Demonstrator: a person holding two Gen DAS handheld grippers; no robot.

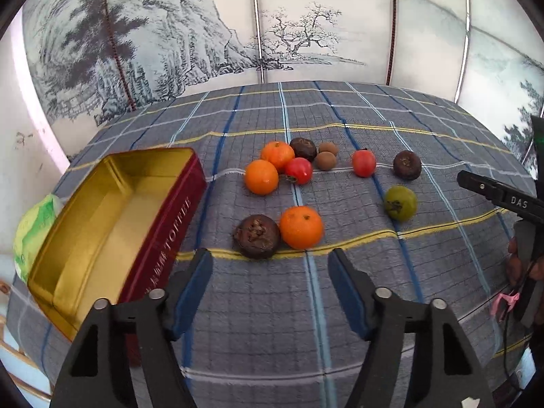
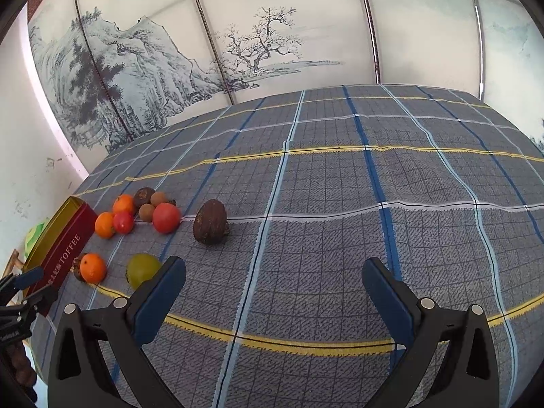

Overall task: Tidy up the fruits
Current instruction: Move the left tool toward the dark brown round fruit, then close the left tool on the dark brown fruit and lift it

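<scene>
Several fruits lie loose on the plaid cloth: three oranges (image 1: 301, 227), two red fruits (image 1: 363, 163), a green fruit (image 1: 400, 203), dark brown fruits (image 1: 257, 236) and two small tan ones (image 1: 325, 160). An empty red toffee tin (image 1: 112, 227) with a gold inside stands at the left. My left gripper (image 1: 270, 265) is open and empty, just short of the nearest brown fruit and orange. My right gripper (image 2: 273, 273) is open and empty over bare cloth, right of the green fruit (image 2: 142, 269) and a brown fruit (image 2: 210, 217). The tin (image 2: 64, 244) shows at the right wrist view's left edge.
A folding screen (image 1: 258, 27) painted with mountains and trees stands behind the table. A green and white bag (image 1: 34, 231) lies left of the tin. The right gripper's body (image 1: 503, 197) shows at the left wrist view's right edge. The cloth's right half (image 2: 408, 187) holds no fruit.
</scene>
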